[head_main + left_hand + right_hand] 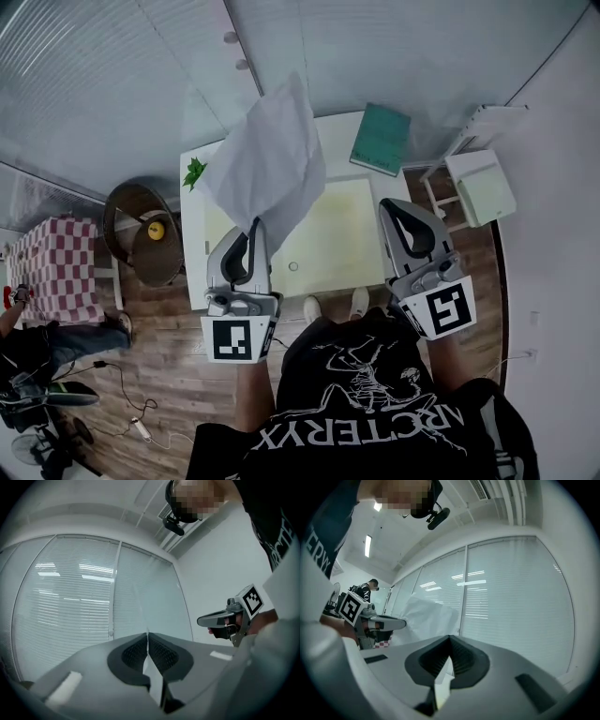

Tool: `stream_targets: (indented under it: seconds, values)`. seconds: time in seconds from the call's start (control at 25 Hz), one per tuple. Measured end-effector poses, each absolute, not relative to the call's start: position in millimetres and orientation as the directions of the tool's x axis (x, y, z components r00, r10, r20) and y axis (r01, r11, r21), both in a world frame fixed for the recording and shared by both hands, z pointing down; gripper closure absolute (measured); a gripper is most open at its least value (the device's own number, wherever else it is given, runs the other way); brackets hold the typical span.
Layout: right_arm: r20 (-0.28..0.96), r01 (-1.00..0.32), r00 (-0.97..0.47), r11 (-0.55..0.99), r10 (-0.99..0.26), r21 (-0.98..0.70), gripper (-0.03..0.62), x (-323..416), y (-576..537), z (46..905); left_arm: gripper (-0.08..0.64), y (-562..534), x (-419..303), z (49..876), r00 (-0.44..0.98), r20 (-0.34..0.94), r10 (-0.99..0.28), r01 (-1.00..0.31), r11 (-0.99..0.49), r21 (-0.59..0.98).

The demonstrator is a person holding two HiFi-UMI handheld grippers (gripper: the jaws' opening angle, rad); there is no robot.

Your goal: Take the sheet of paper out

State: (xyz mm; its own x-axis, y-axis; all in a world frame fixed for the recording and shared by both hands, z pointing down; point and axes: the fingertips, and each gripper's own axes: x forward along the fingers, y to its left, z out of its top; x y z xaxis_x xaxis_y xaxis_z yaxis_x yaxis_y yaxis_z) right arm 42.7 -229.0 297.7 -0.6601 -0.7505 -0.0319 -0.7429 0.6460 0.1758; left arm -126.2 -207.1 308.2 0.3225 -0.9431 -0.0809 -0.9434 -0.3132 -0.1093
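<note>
My left gripper [255,225] is shut on the lower corner of a white sheet of paper [267,164], which hangs up in the air above the left part of the white table [197,253]. In the left gripper view the sheet shows only as a thin edge rising from the closed left gripper [148,637]. My right gripper [394,208] hovers over the table's right side with its jaws together and nothing seen in them. The right gripper view shows the right gripper [450,639] closed, with the sheet [429,616] and the left gripper [391,623] off to the left.
A pale yellow mat [347,234] lies on the table, with a green book [381,139] at the far right corner and a small green plant [194,172] at the far left. A white stool [478,183] stands right. A round side table [141,230] and checkered seat [56,262] stand left.
</note>
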Motion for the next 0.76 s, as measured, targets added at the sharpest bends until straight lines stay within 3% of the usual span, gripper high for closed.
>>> stream_targets:
  seconds: [0.76]
  values:
    - [-0.016, -0.747, -0.649, 0.633, -0.761, 0.201, 0.581, 54.3, -230.2, 299.6, 0.549, -209.0, -125.8, 308.2, 0.328, -0.097, -0.940, -0.943, -0.320, -0.093]
